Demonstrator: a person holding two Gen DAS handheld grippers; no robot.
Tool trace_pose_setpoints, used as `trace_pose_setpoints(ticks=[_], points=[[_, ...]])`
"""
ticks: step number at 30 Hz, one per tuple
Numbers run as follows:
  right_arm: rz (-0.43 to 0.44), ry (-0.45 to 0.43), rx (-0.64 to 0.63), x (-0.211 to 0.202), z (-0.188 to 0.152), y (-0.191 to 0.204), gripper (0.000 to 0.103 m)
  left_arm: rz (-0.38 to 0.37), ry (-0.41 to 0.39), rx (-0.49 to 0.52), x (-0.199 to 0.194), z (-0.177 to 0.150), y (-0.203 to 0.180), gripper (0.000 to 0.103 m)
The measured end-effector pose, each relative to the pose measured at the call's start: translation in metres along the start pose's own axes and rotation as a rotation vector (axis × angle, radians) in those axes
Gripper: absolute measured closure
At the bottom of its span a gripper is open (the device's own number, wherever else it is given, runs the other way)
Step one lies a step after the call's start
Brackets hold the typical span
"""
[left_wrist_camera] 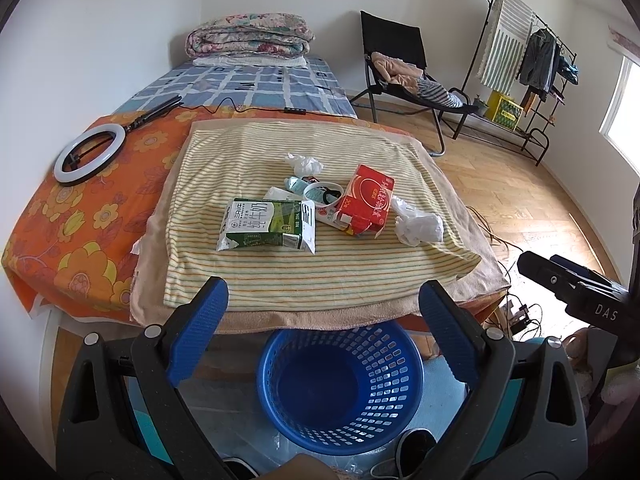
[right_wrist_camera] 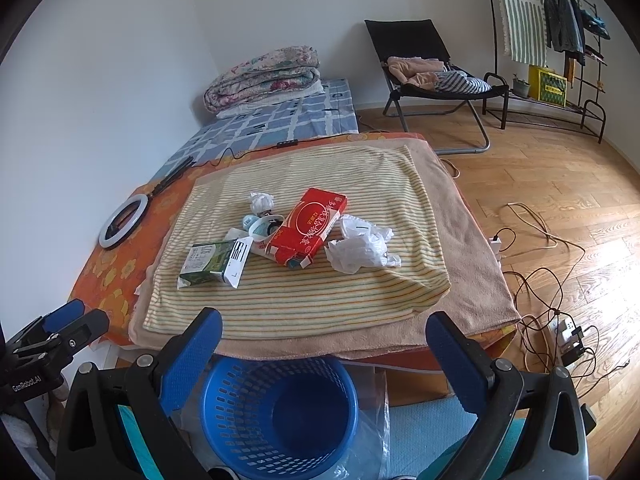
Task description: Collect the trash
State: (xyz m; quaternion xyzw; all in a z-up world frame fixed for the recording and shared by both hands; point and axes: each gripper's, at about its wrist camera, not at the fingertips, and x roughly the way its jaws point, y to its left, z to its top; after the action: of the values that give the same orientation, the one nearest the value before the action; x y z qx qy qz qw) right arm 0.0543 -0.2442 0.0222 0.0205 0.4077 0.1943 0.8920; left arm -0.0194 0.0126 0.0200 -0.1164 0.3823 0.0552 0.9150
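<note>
- The left gripper (left_wrist_camera: 323,300), black-framed with blue finger pads, is spread wide with nothing between its fingers; it hangs over the near edge of the table, above the basket
- The right gripper (right_wrist_camera: 323,334), of the same build, is likewise wide open and holds nothing; it hovers at the near table edge, and shows at the right margin of the left wrist view
- A round blue plastic basket with a perforated wall (left_wrist_camera: 340,384) stands on the floor just below the table's near edge; nothing shows inside it
- The trash lies in a loose cluster on a yellow striped towel (left_wrist_camera: 280,280) spread over a beige towel (right_wrist_camera: 472,280) on the orange flowered table cover (left_wrist_camera: 80,216)
- A flattened green and white milk carton (left_wrist_camera: 266,226) lies at the left of the cluster; a torn red cardboard box (left_wrist_camera: 366,200) lies to its right, with a white tape roll (left_wrist_camera: 323,194) and a small pale blue bottle (left_wrist_camera: 295,184) between and behind them
- A large crumpled white paper wad (left_wrist_camera: 418,226) rests just right of the red box; a smaller crumpled white wad (left_wrist_camera: 305,165) sits at the far side
- A white ring light on a black stand (left_wrist_camera: 90,154) lies on the flowered cover, well left of the trash
</note>
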Motion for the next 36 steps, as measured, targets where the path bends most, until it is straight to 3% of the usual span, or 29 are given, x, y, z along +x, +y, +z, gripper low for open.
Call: trace_pose_setpoints(ticks=[36], points=[[0.008, -0.001, -0.004, -0.002, 0.002, 0.012, 0.000, -0.001, -0.006, 0.002, -0.002, -0.002, 0.000, 0.005]])
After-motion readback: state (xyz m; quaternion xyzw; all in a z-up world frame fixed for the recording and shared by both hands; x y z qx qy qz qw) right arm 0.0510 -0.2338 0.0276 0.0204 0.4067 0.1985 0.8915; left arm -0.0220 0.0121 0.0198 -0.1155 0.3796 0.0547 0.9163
